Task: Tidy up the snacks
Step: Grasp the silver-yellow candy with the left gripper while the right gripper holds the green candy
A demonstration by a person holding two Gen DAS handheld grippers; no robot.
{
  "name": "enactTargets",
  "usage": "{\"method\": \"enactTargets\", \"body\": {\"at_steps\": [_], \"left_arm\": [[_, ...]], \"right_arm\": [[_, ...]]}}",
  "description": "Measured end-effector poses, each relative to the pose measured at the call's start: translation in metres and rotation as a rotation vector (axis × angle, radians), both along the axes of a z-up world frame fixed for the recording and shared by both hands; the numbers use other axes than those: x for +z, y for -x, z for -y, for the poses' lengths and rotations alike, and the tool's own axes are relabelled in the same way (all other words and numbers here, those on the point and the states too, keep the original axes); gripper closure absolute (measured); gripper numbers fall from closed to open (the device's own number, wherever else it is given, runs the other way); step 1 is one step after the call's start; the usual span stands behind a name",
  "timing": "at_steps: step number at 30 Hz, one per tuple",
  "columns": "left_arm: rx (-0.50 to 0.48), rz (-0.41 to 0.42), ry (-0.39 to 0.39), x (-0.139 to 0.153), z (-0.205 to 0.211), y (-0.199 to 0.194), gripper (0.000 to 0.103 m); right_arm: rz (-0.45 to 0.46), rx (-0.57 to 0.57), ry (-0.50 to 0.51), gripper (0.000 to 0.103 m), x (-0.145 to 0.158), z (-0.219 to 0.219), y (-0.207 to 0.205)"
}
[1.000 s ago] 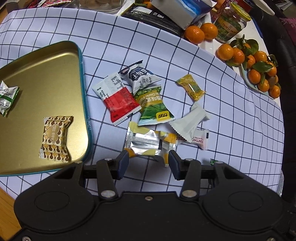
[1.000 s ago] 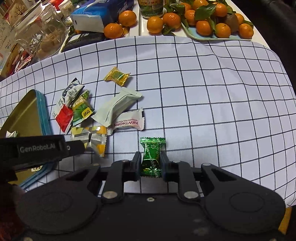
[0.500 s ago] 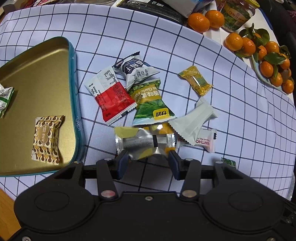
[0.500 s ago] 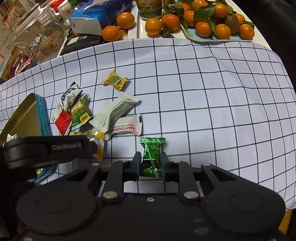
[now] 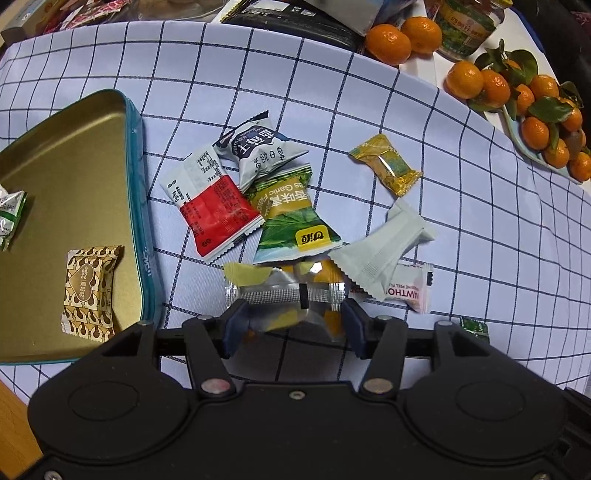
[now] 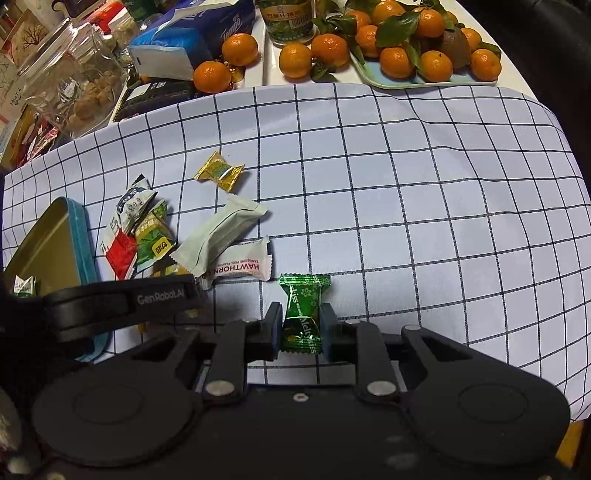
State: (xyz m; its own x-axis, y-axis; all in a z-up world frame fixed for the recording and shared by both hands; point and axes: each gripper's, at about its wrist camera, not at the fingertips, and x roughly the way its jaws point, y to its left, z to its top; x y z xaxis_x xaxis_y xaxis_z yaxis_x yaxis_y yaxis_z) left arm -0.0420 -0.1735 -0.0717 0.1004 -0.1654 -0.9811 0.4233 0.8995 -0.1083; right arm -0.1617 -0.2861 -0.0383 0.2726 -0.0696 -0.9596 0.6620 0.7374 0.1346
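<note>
My left gripper (image 5: 293,326) is open around a silver and yellow snack packet (image 5: 284,295) lying on the checked cloth; its fingers flank the packet's two ends. A gold tin tray (image 5: 74,155) at the left holds a brown heart-print candy (image 5: 88,291) and a green-white candy (image 5: 11,214). My right gripper (image 6: 300,330) is shut on a green Meltykiss candy (image 6: 301,314). Loose packets lie in a pile: red-white (image 5: 210,210), grey-white (image 5: 258,151), green garlic (image 5: 291,218), pale mint (image 5: 384,254), pink Hawthorn (image 5: 410,291) and a gold candy (image 5: 386,164).
Mandarins on a tray (image 6: 424,48), loose mandarins (image 6: 225,62), a green-label jar (image 6: 288,18), a tissue pack (image 6: 192,40) and a glass jar (image 6: 70,81) stand at the back. The left gripper's body (image 6: 122,299) shows in the right wrist view.
My left gripper moved forward, bringing the silver and yellow packet between its fingers. The right gripper kept the green candy and rose slightly.
</note>
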Motion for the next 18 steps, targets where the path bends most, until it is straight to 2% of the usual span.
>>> {"method": "enactTargets", "body": {"at_steps": [6,13,18], "left_arm": [[0.022,-0.017,0.032,0.004,-0.012,-0.007,0.057],[0.002,-0.033,0.042,0.009,-0.015,-0.004,0.063],[-0.118,-0.093,0.053,0.011,-0.007,0.005,0.063]], "right_arm": [[0.0,0.001,0.001,0.081,0.0,-0.001,-0.001],[0.002,0.0,-0.001,0.081,0.0,-0.003,-0.001],[0.005,-0.002,-0.003,0.081,0.001,-0.002,-0.003]]}}
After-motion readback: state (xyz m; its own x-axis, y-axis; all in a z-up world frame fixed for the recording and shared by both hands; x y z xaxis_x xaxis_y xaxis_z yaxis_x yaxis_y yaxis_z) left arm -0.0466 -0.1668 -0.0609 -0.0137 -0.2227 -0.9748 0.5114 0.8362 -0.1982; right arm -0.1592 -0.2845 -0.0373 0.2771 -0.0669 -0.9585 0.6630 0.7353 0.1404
